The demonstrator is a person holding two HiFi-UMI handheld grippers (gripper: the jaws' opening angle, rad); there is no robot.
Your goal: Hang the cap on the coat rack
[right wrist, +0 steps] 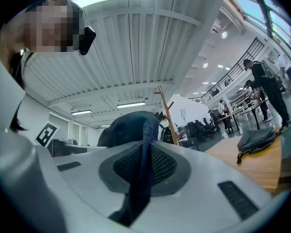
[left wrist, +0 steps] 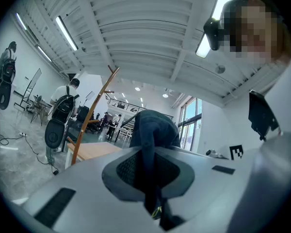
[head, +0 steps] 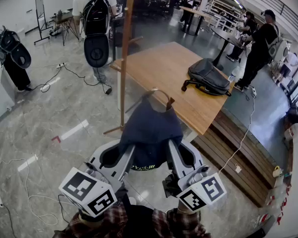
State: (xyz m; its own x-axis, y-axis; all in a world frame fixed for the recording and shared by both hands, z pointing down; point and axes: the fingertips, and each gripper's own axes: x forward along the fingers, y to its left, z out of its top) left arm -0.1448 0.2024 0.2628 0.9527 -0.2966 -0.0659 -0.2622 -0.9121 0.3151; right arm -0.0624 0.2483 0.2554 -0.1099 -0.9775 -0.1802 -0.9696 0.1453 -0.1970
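Note:
A dark blue cap (head: 150, 130) hangs between my two grippers, just in front of the wooden coat rack's pole (head: 125, 58). My left gripper (head: 120, 155) is shut on the cap's left edge and my right gripper (head: 178, 155) is shut on its right edge. The cap's back strap arches up beside a short wooden peg (head: 170, 102). In the left gripper view the cap's fabric (left wrist: 153, 130) runs down between the jaws (left wrist: 148, 174), with the rack (left wrist: 94, 110) to the left. In the right gripper view the cap (right wrist: 128, 130) is likewise pinched (right wrist: 143, 169), and the rack (right wrist: 169, 118) rises behind it.
A wooden table (head: 164, 73) with a black backpack (head: 207, 77) stands right behind the rack. A slatted bench (head: 238, 152) lies to its right. A person with a black pack (head: 96, 24) stands behind the pole, others further off. Cables (head: 74, 73) trail over the floor.

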